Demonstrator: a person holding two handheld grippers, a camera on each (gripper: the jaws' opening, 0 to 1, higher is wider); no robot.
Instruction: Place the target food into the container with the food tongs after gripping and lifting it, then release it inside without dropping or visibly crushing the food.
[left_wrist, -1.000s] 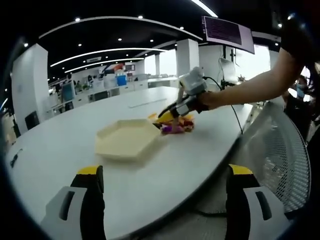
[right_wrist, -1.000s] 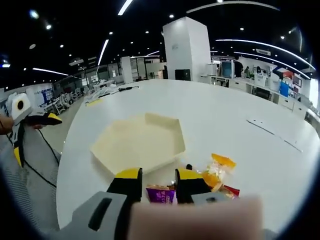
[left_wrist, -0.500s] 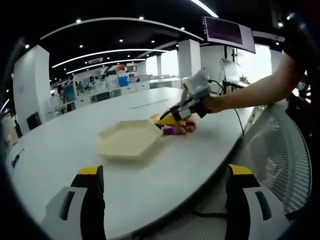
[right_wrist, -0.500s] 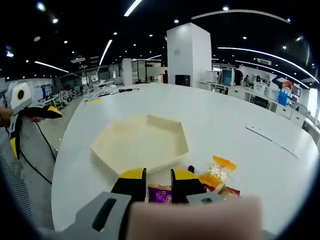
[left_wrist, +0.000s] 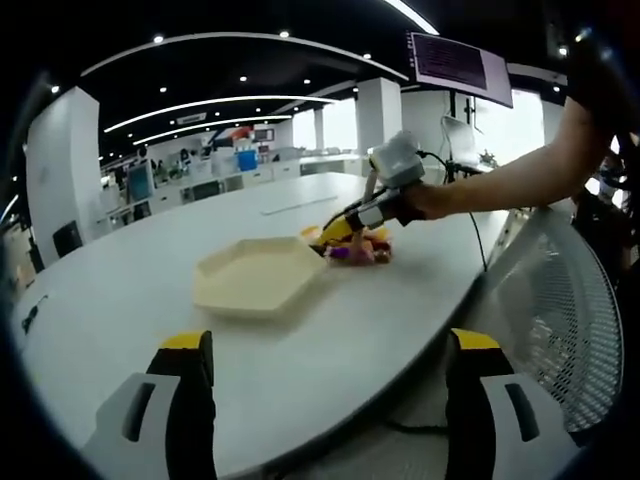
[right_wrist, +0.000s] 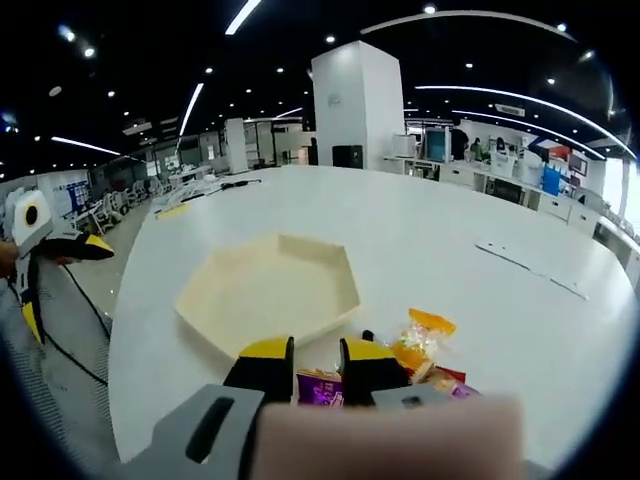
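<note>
Since a second ago the right gripper (left_wrist: 345, 222) has risen a little over the snack pile, and its jaws have drawn closer together around the purple packet (right_wrist: 320, 386); half a second ago they already stood this narrow. The left gripper (left_wrist: 325, 400) has barely shifted, its yellow-tipped jaws spread wide at the near edge of the white table (left_wrist: 120, 290), holding nothing. In the left gripper view, going left to right, the cream hexagonal tray (left_wrist: 255, 277) lies on the table with nothing in it, then just beside its right corner the small heap of snack packets (left_wrist: 356, 250), with the right gripper reaching down onto it from a person's arm (left_wrist: 510, 180). In the right gripper view the tray sits ahead and left of the jaws, the purple packet is pinched between the two yellow tips, touching both, low over the table near the tray's near edge, and an orange packet (right_wrist: 418, 343) lies just right of it. The purple wrapper looks flat and glossy, with pale print, not visibly crumpled.
</note>
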